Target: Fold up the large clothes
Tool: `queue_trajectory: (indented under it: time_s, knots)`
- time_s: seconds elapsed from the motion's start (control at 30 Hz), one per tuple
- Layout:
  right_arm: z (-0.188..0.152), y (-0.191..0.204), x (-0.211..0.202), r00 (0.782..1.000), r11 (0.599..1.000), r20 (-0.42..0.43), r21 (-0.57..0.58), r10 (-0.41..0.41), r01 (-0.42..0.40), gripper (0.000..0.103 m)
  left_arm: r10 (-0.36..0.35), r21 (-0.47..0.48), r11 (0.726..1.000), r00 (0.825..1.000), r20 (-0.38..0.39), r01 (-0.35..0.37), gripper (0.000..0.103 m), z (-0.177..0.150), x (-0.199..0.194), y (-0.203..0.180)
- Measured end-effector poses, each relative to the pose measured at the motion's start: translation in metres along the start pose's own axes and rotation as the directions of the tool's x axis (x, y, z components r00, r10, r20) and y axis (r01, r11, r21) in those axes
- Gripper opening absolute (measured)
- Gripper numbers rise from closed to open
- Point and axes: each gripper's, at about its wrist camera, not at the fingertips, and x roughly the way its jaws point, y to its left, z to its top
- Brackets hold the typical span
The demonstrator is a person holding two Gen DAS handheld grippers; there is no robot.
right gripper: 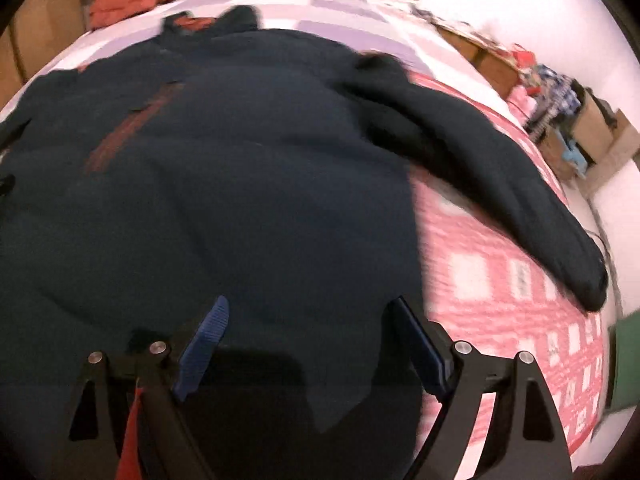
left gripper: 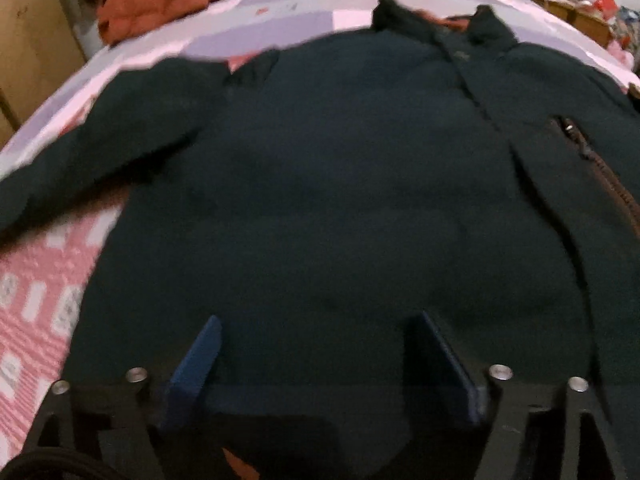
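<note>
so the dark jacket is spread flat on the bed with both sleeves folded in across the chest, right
Not quite. The dark jacket is spread on the bed, but its sleeves are not folded in. The left wrist view shows one sleeve stretched out sideways, and the right wrist view shows the other sleeve lying outward on the quilt.

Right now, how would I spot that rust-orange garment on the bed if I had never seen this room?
Start at the bed with its pink and lilac checked cover, where a big dark jacket lies spread flat. Look past the jacket's collar to the far left corner. The rust-orange garment sits there in a crumpled heap, unlike the flat dark jacket.
</note>
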Motion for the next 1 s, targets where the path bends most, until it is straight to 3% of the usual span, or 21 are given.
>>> queue_trajectory:
  time_s: [0.17, 0.27, 0.37, 0.47, 0.57, 0.63, 0.73, 0.8, 0.83, 0.93, 1.0]
  knots:
    - [-0.030, -0.095, -0.006, 0.988, 0.971, -0.076, 0.187, -0.135, 0.147, 0.087, -0.003, -0.077, 0.997, 1.000, 0.027, 0.005, 0.093, 0.016, 0.008, -0.001]
    - [-0.033, -0.143, -0.014, 0.986, 0.942, -0.083, 0.295, -0.141, 0.160, 0.087, 0.033, -0.043, 0.999, 0.999, 0.010, -0.033, 0.103, 0.023, 0.030, -0.013]
    - [-0.022, -0.189, -0.013, 0.988, 0.883, -0.081, 0.443, -0.132, 0.154, 0.087, 0.033, -0.055, 0.998, 0.999, 0.025, -0.031, 0.103, 0.017, 0.036, -0.013]
    - [-0.003, -0.234, 0.004, 0.992, 0.785, -0.079, 0.607, -0.095, 0.124, 0.087, 0.026, -0.066, 0.998, 0.999, 0.035, -0.024, 0.103, 0.014, 0.036, -0.011]
    - [0.013, -0.269, 0.034, 0.995, 0.641, -0.086, 0.761, -0.056, 0.102, 0.087, 0.048, -0.051, 0.998, 0.998, 0.043, -0.046, 0.103, 0.014, 0.037, -0.015]
    - [0.013, -0.290, 0.052, 0.996, 0.525, -0.089, 0.847, -0.019, 0.086, 0.087, 0.060, -0.044, 0.997, 0.997, 0.051, -0.058, 0.103, 0.013, 0.037, -0.017]
    - [0.009, -0.305, 0.084, 0.990, 0.373, -0.124, 0.923, 0.068, 0.091, 0.087, 0.072, -0.038, 0.997, 0.996, 0.059, -0.069, 0.103, 0.014, 0.037, -0.018]
    - [0.004, -0.309, 0.096, 0.990, 0.284, -0.118, 0.954, 0.079, 0.091, 0.087, 0.079, -0.034, 0.996, 0.995, 0.064, -0.077, 0.103, 0.014, 0.037, -0.019]
    - [0.004, -0.314, 0.098, 0.993, 0.256, -0.108, 0.962, 0.057, 0.090, 0.087, 0.083, -0.031, 0.996, 0.994, 0.066, -0.081, 0.103, 0.014, 0.037, -0.020]
    - [0.014, -0.327, 0.103, 0.998, 0.230, -0.048, 0.972, 0.030, 0.040, 0.086, 0.092, -0.025, 0.996, 0.993, 0.074, -0.091, 0.103, 0.013, 0.037, -0.021]
    - [0.027, -0.330, 0.099, 0.999, 0.276, -0.032, 0.961, -0.008, 0.033, 0.058, 0.099, -0.022, 0.995, 0.992, 0.079, -0.097, 0.103, 0.013, 0.037, -0.022]
